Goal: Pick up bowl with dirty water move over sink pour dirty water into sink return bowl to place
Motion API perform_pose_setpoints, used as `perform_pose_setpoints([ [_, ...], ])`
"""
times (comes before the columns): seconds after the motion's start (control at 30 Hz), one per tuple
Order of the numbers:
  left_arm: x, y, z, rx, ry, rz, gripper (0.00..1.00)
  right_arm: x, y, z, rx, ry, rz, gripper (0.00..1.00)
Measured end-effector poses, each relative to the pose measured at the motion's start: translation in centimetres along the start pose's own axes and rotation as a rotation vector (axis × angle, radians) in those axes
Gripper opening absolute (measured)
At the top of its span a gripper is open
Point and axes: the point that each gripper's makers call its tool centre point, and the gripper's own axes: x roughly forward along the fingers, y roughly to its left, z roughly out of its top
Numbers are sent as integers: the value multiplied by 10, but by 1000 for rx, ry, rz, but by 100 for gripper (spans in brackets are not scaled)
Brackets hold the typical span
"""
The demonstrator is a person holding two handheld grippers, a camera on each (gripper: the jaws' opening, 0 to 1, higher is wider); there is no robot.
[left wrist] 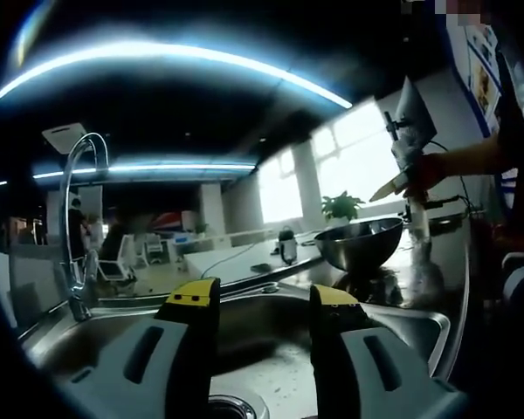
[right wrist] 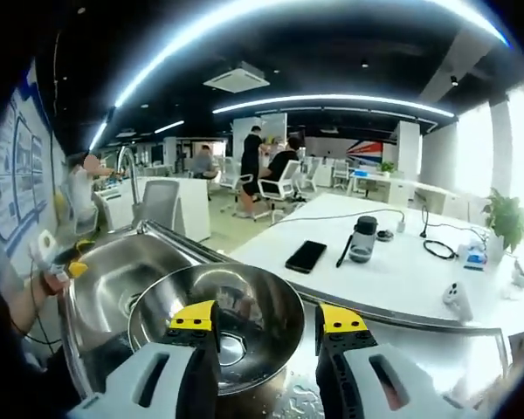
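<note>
- Left gripper: jaws stand apart with nothing between them, poised over the sink. The drain lies just below and between the jaw tips.
- Faucet: rises ahead and to the left of the left gripper, at the sink's far edge.
- Bowl, left gripper view: a steel bowl ahead and to the right of the left gripper, beyond the sink's rim, upright on the wet counter.
- Right gripper as seen from the left gripper view: above and just right of the bowl, held by a person's hand; whether it touches the bowl cannot be told there.
- Right gripper: jaws spread wide, empty. The bowl sits directly ahead of and below the tips; its near rim runs between the two jaws, but neither jaw is seen clamping it.
- Bowl contents: the interior shows reflections; water cannot be confirmed.
- Sink basin, right gripper view: ahead and left of the bowl, touching or just beside it.
- White table: ahead and right, carrying a phone and a bottle.
</note>
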Motion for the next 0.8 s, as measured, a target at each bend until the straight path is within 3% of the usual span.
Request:
perform_pose_setpoints([
  [0.17, 0, 0, 0, -3, 0, 0, 40, 1, -5, -3, 2, 22, -22, 37],
  [0.3, 0, 1, 1, -7, -7, 0, 40, 6, -4, -11, 84, 79, -19, 35],
  [0.47, 0, 1, 1, -3, -8, 2, 40, 13, -4, -15, 43, 144, -10, 33],
  [0.63, 0, 1, 2, -9, -12, 3, 40, 16, 2, -16, 59, 169, 15, 28],
  [0.73, 0, 1, 1, -8, -9, 2, 40, 16, -9, -31, 86, 260, -27, 28],
  [0.8, 0, 0, 1, -3, -6, 0, 40, 18, -15, -33, 84, 268, -49, 28],
])
